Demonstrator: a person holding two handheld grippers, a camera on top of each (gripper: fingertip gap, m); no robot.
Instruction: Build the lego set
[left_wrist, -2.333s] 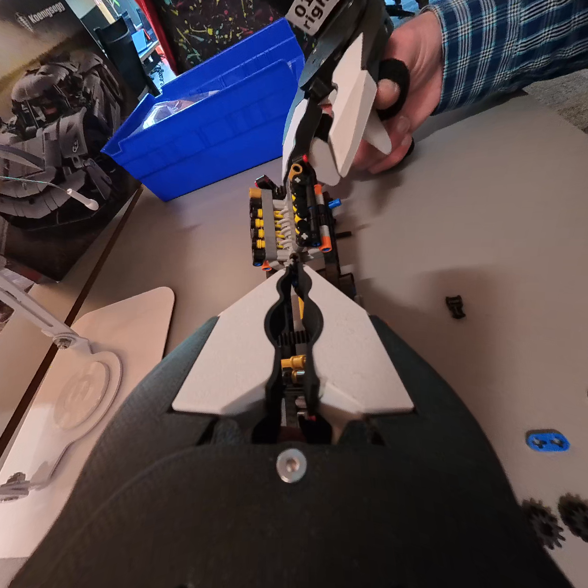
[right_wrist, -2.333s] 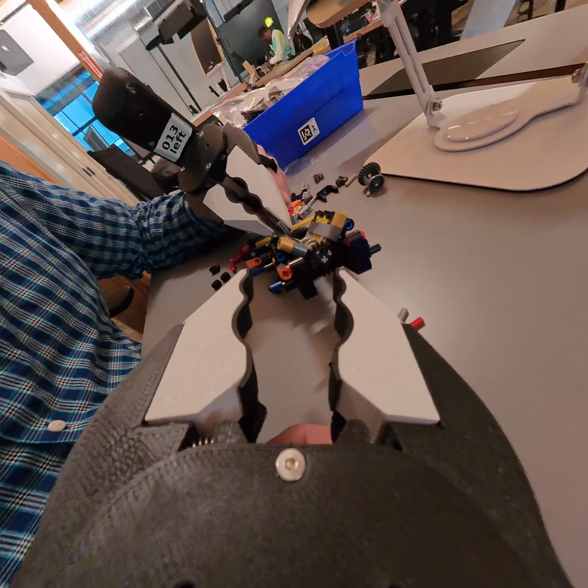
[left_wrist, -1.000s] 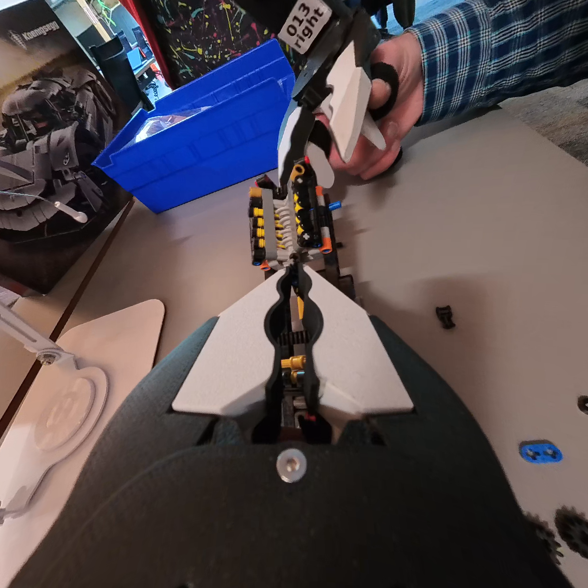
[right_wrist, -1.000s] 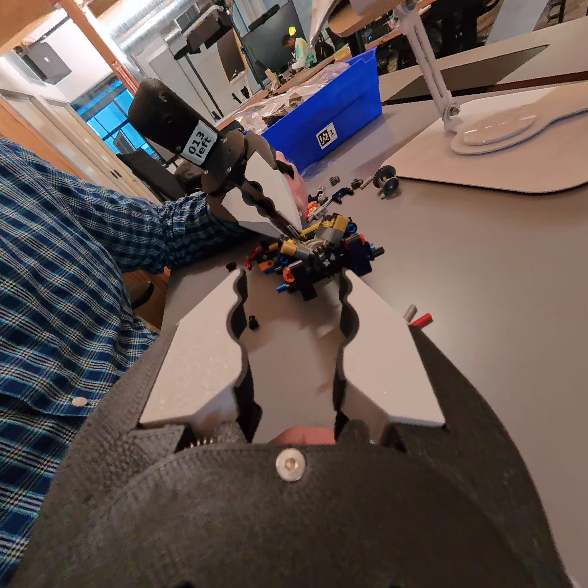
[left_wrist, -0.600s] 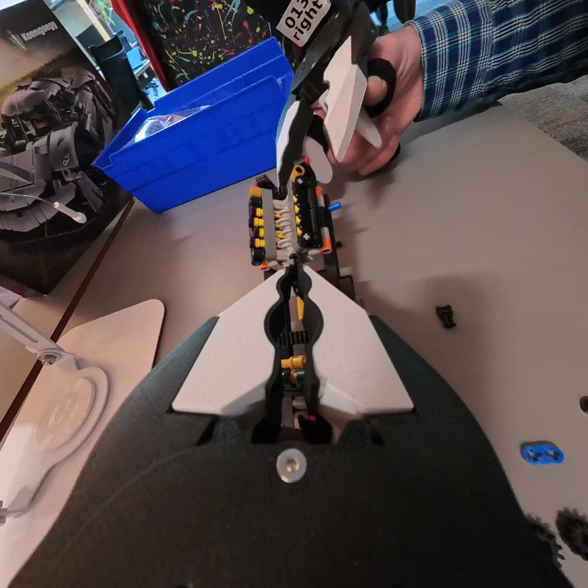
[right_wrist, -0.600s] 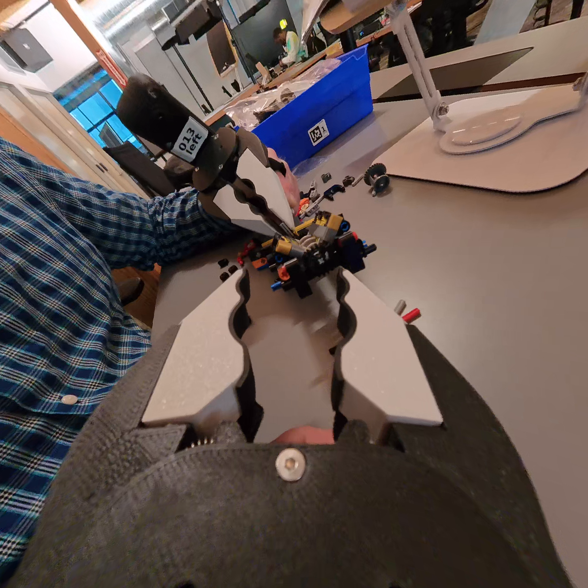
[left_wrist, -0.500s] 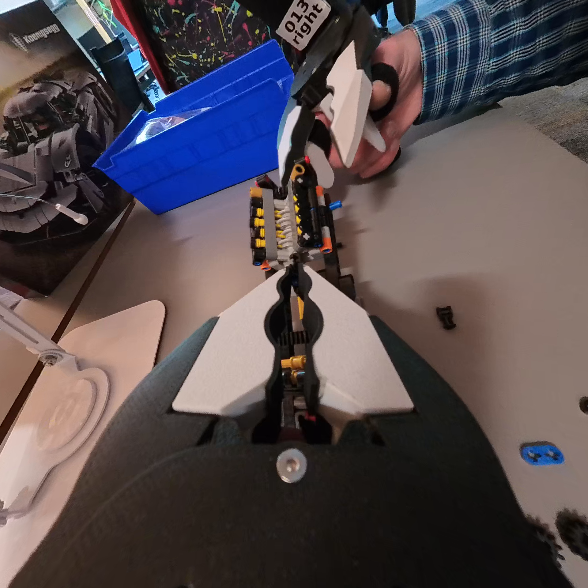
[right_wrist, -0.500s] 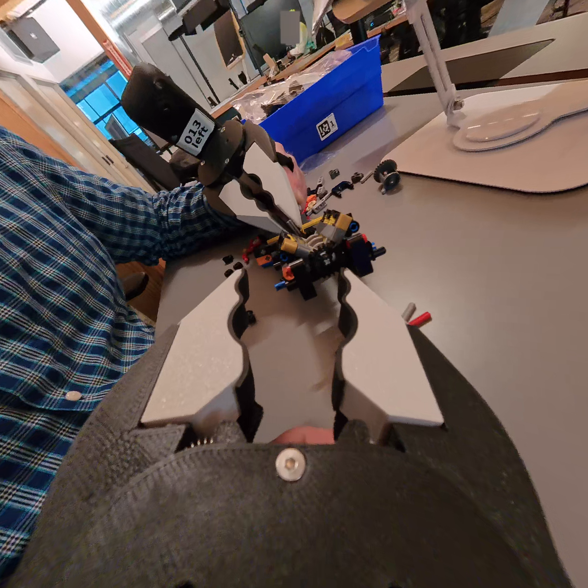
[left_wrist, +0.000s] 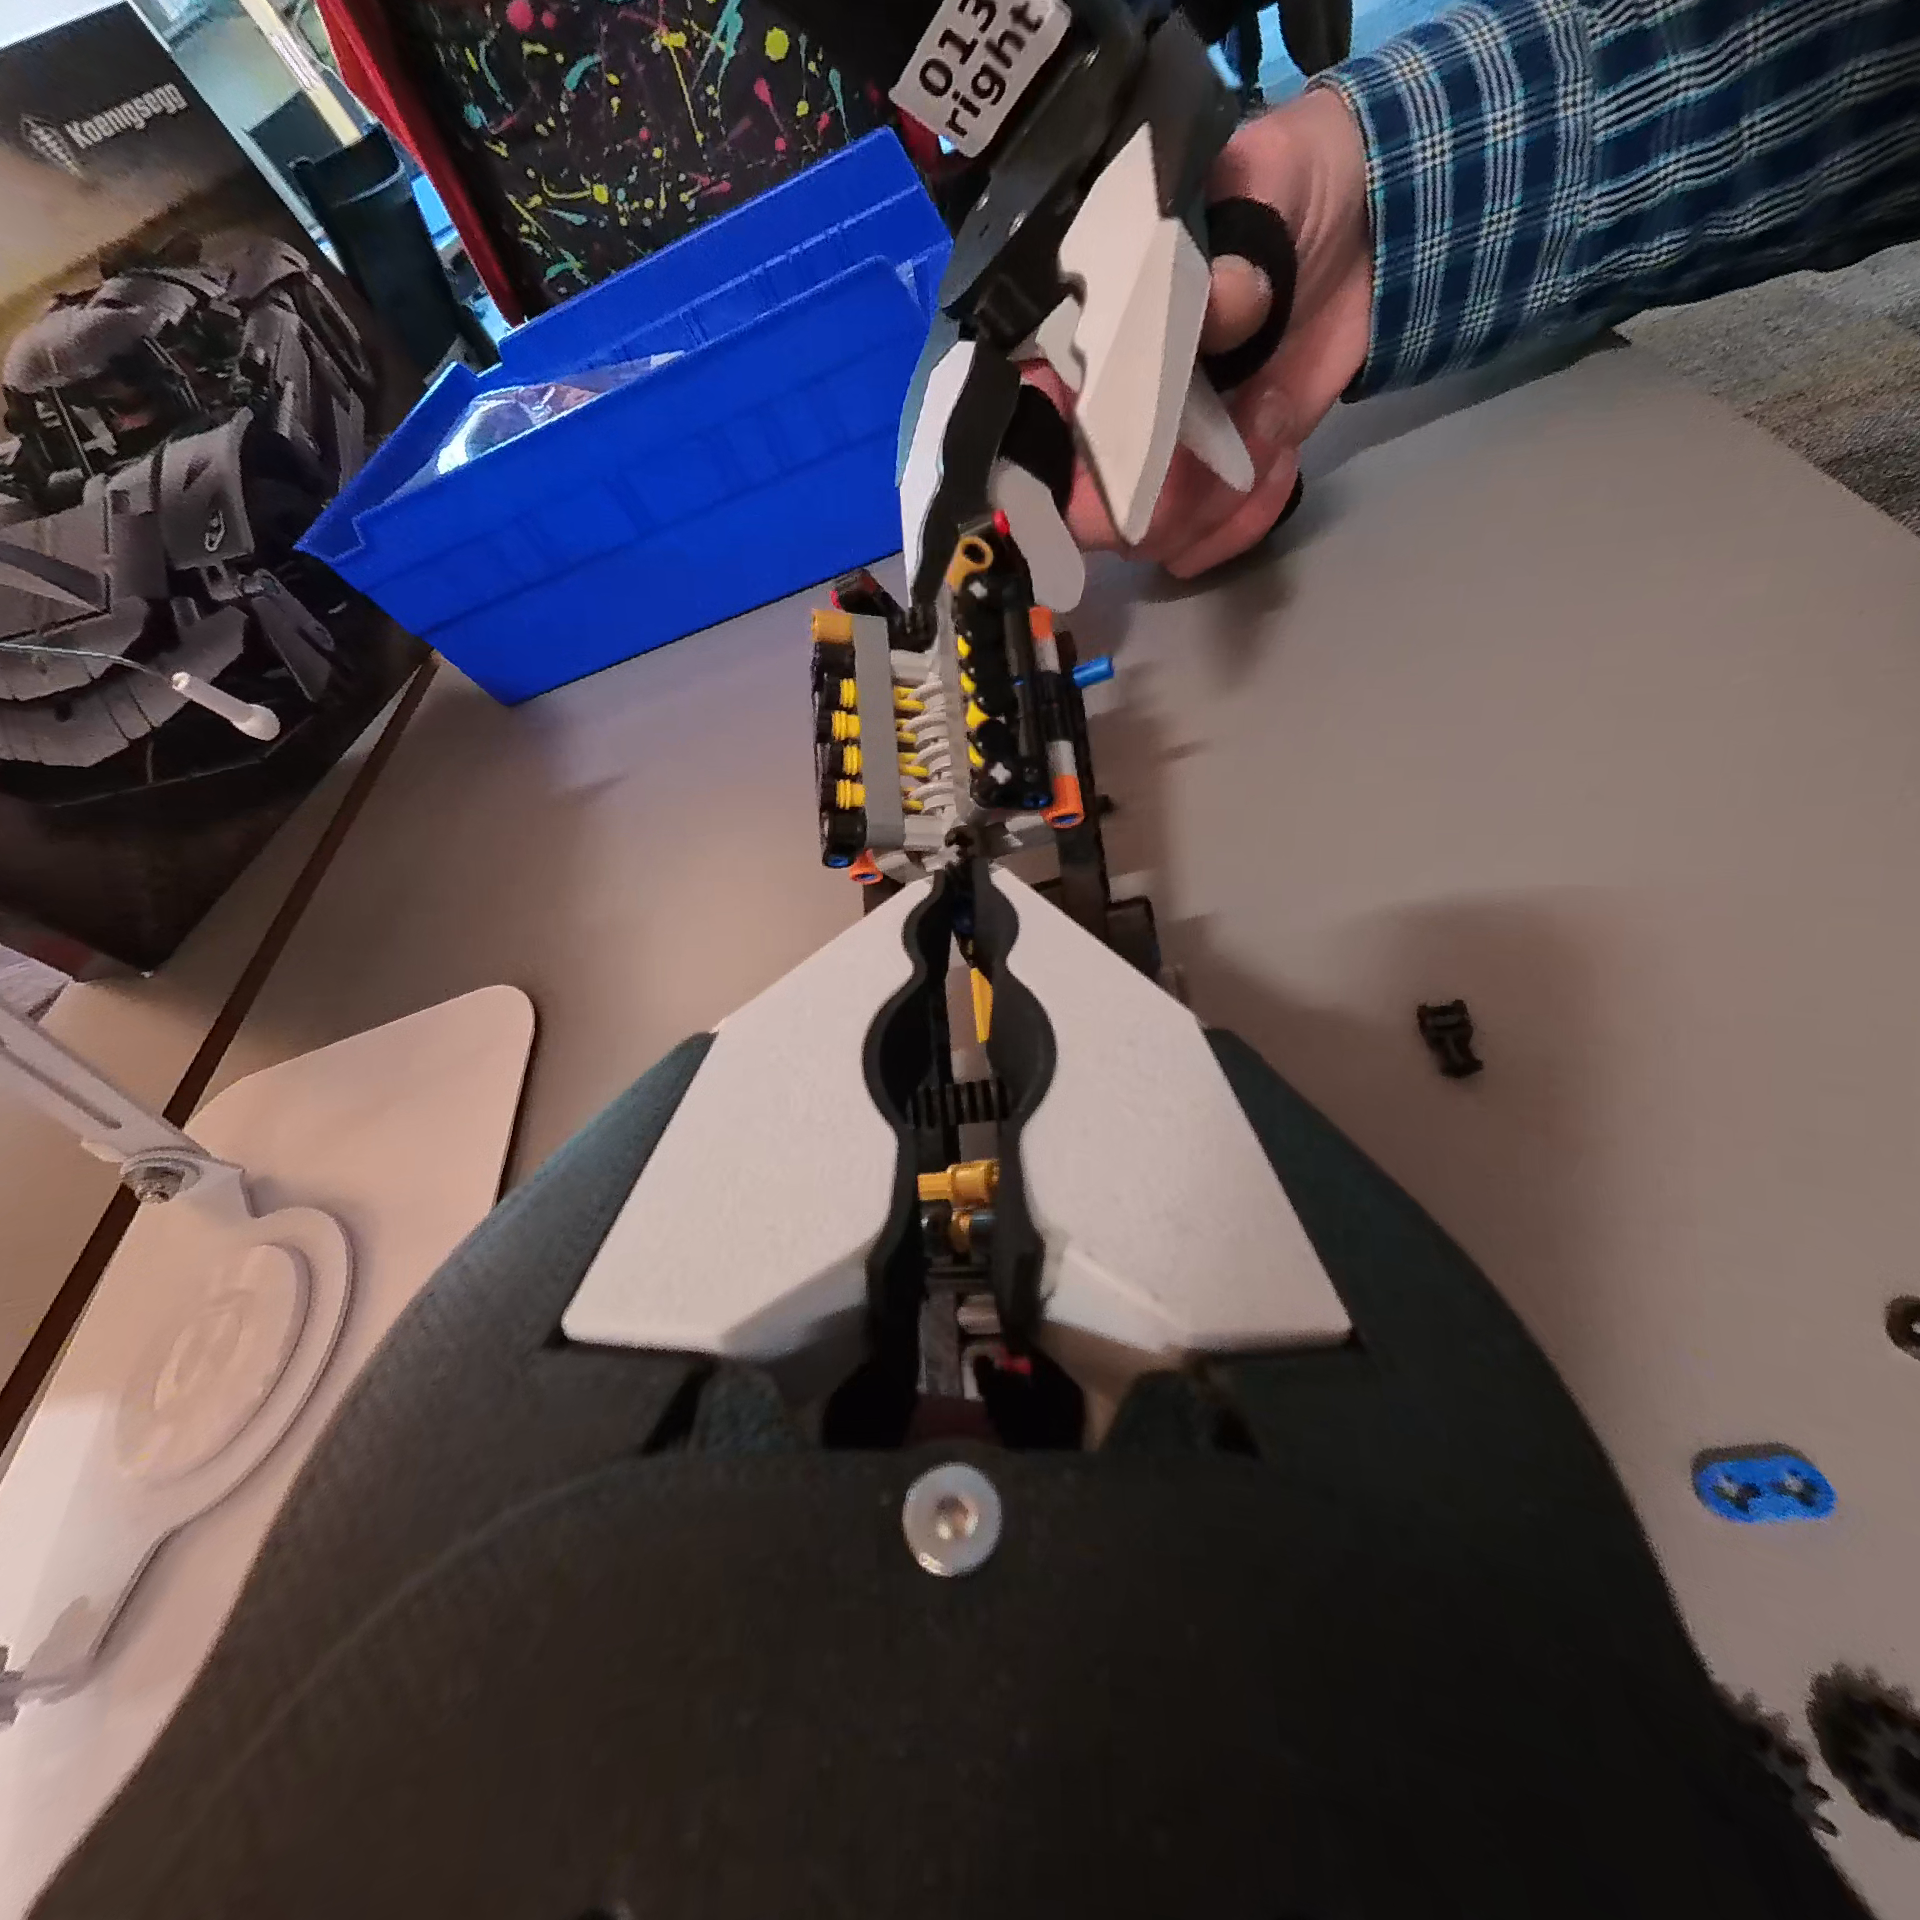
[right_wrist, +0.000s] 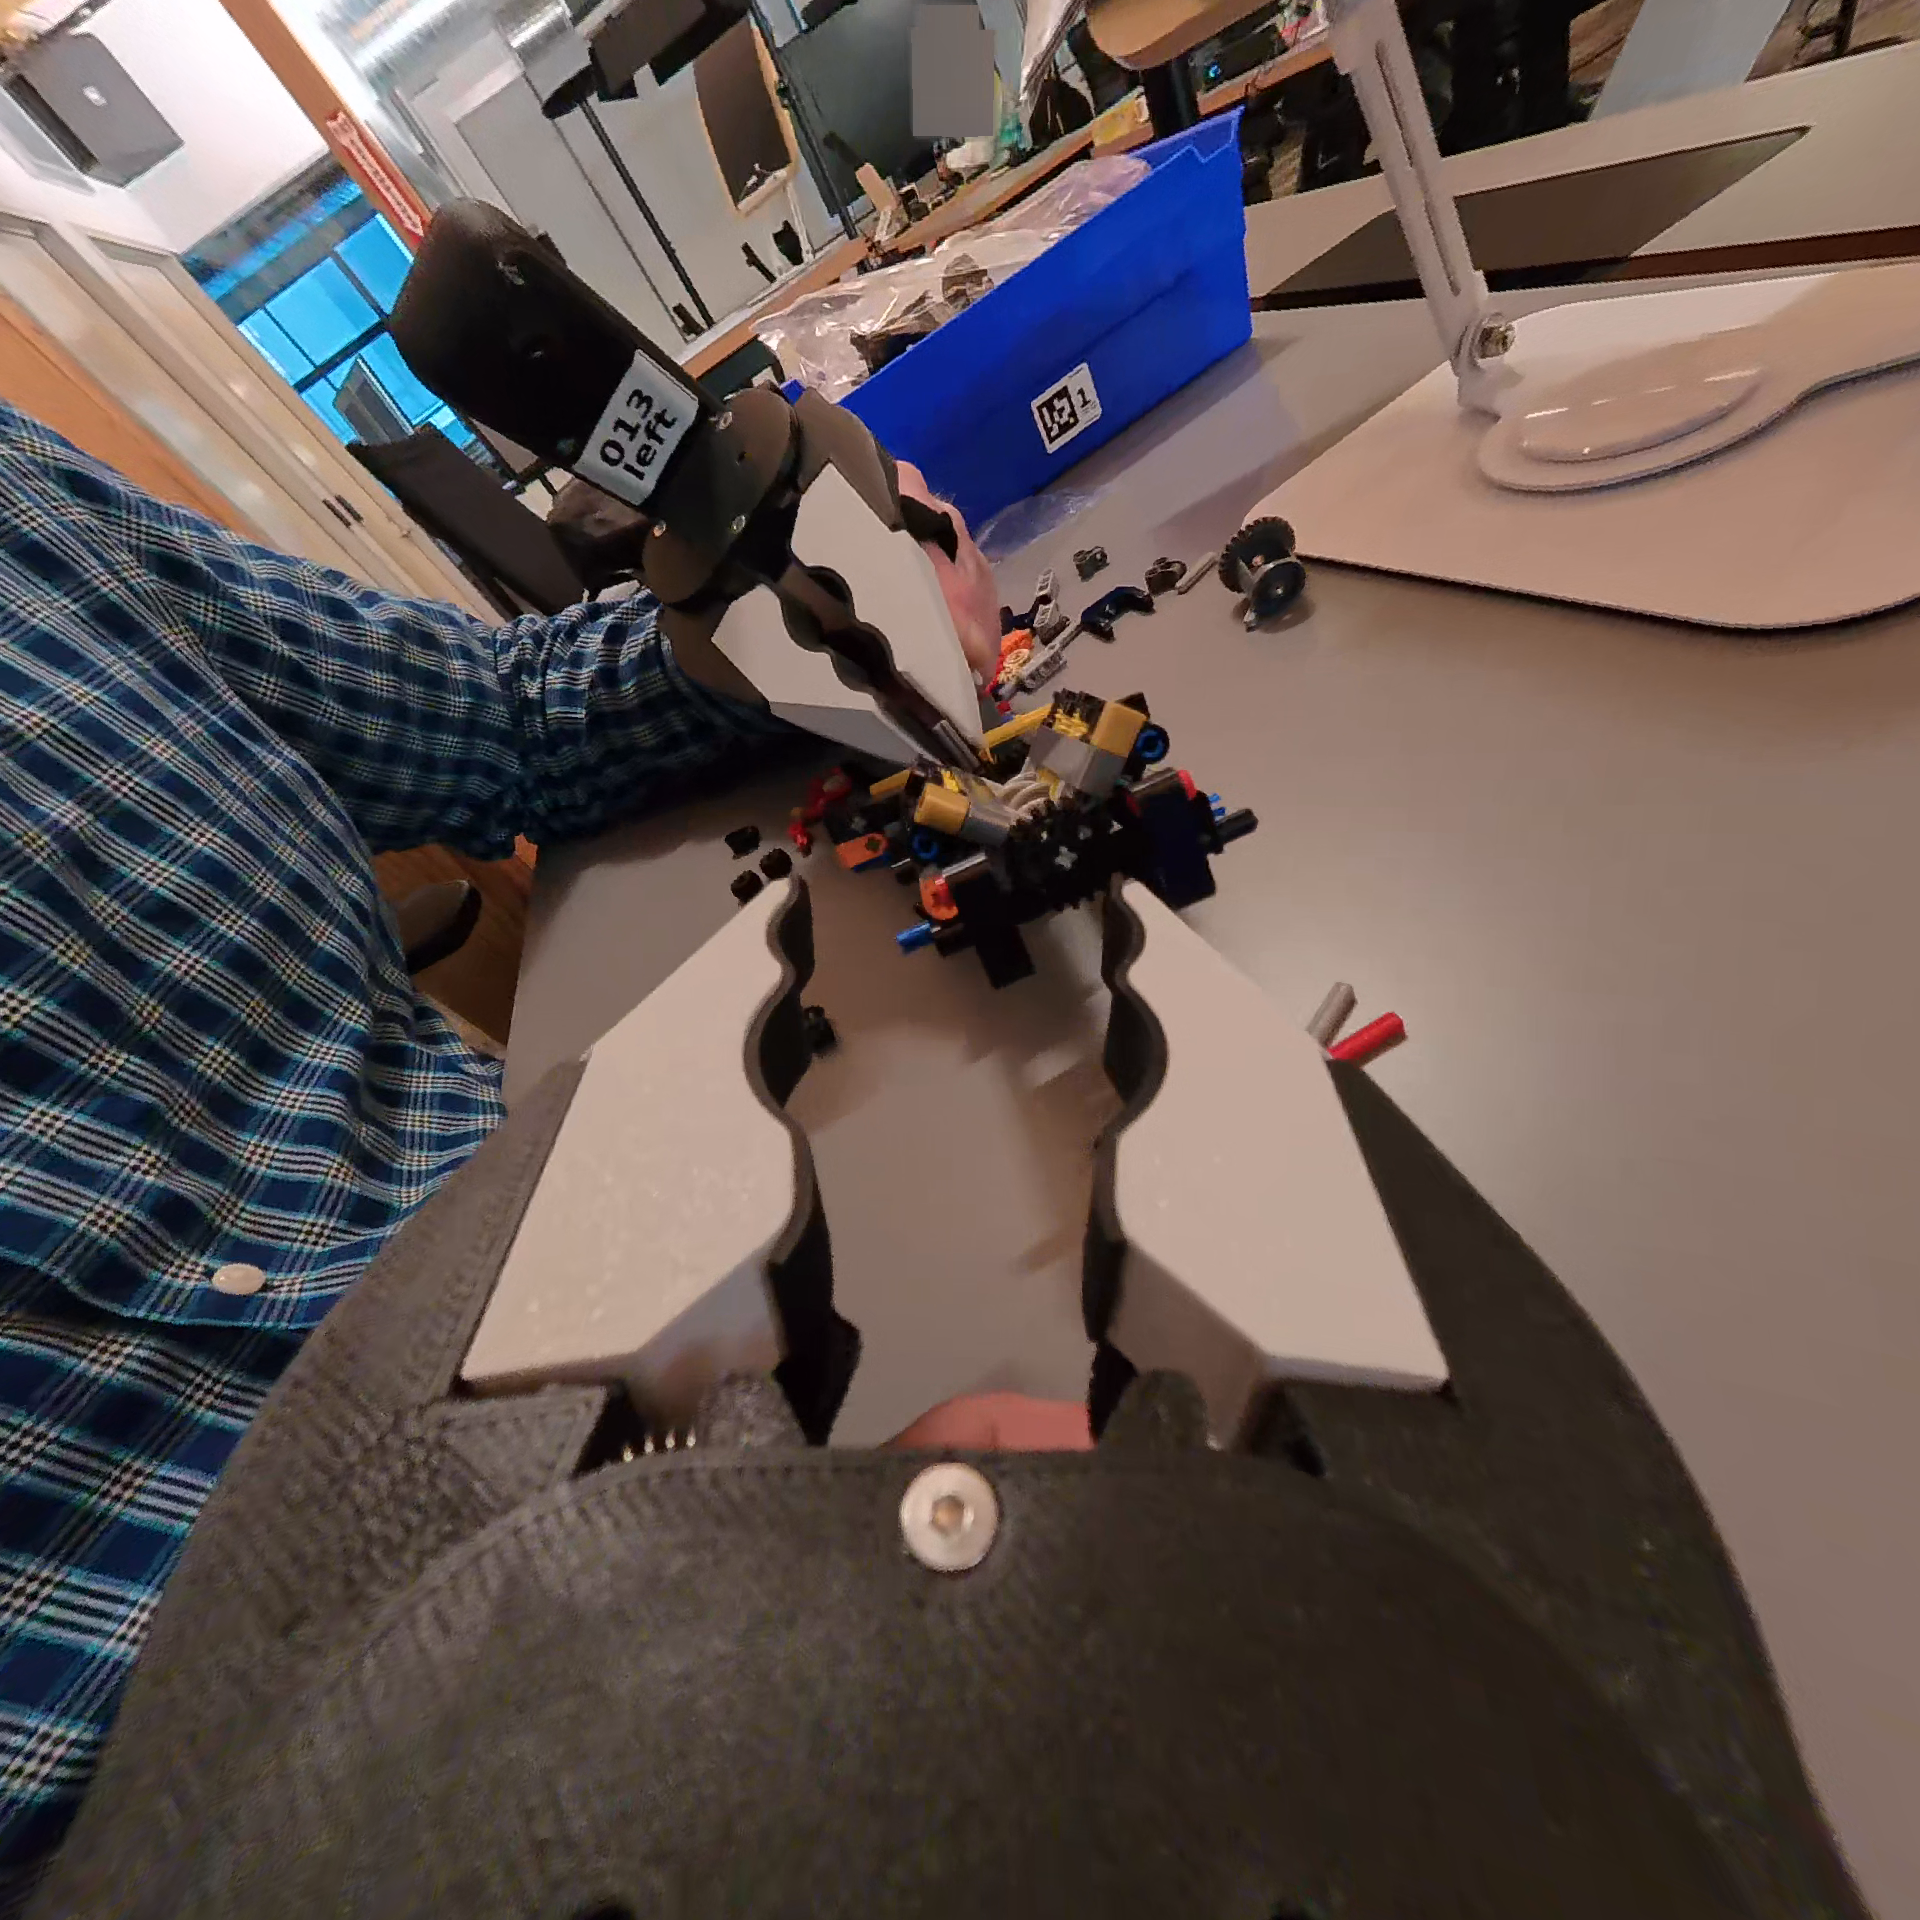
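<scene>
Your lego build (left_wrist: 940, 727) sits mid-table (left_wrist: 1507, 779), long axis running straight out from your left claw (left_wrist: 964, 883) twd the blue bin (left_wrist: 665, 436). Grey table, busy workshop behind. Left claw is clamped on the build's near end; right claw (right_wrist: 951, 904), jaws apart, sits at its far end, holding nothing.

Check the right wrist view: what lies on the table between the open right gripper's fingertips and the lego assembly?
Bare grey table, nothing else; the right gripper sits just short of the lego assembly.
</scene>
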